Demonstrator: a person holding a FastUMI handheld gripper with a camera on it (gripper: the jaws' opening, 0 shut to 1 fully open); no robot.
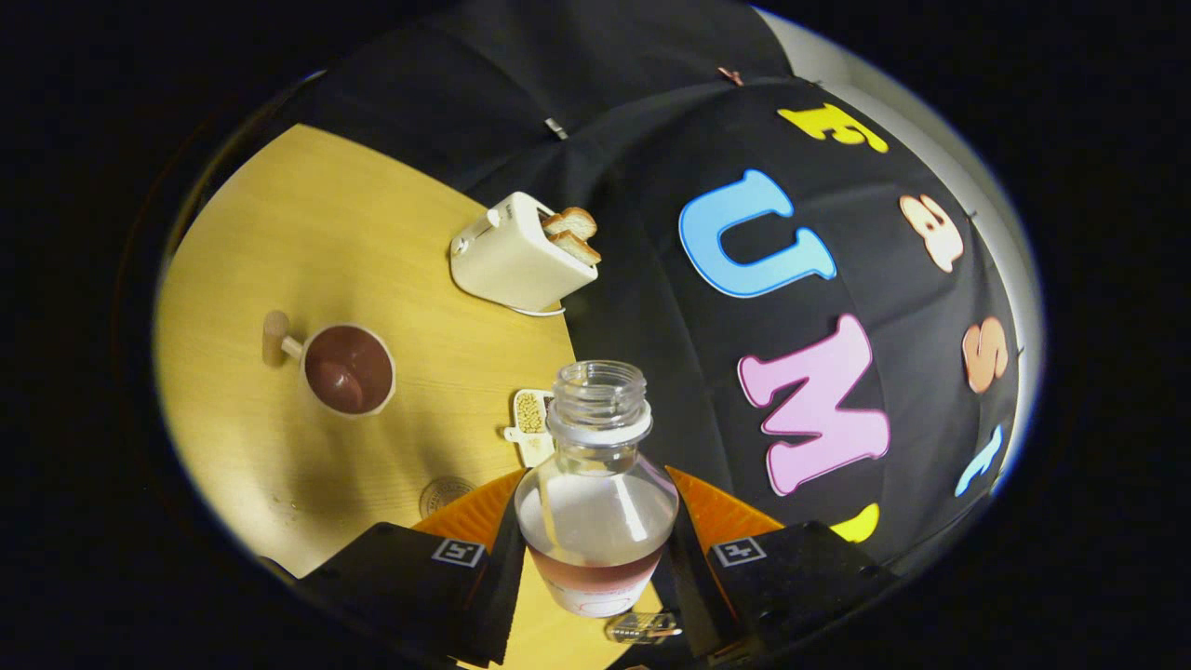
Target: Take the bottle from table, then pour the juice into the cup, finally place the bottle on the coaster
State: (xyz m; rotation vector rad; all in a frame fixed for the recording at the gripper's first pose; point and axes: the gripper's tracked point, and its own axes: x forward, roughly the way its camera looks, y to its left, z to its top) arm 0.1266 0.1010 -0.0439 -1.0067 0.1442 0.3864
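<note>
My gripper (595,516) is shut on a clear plastic bottle (598,419), whose body sits between the orange fingers (476,514). The bottle has no cap, and a little reddish juice lies in its lower part. It hangs above the table, near the table's edge by the black wall. The cup (349,369), cream outside and brown inside with a wooden handle, stands on the table well beyond the left finger. A round coaster (445,494) lies flat on the table just ahead of the left fingertip. The whole scene looks rolled to one side.
A cream toaster (519,253) with two slices of toast standing in it sits far beyond the bottle, near the wall. A small cream dish (530,423) of seeds lies beside the bottle's neck. The wooden table (307,233) spreads around the cup.
</note>
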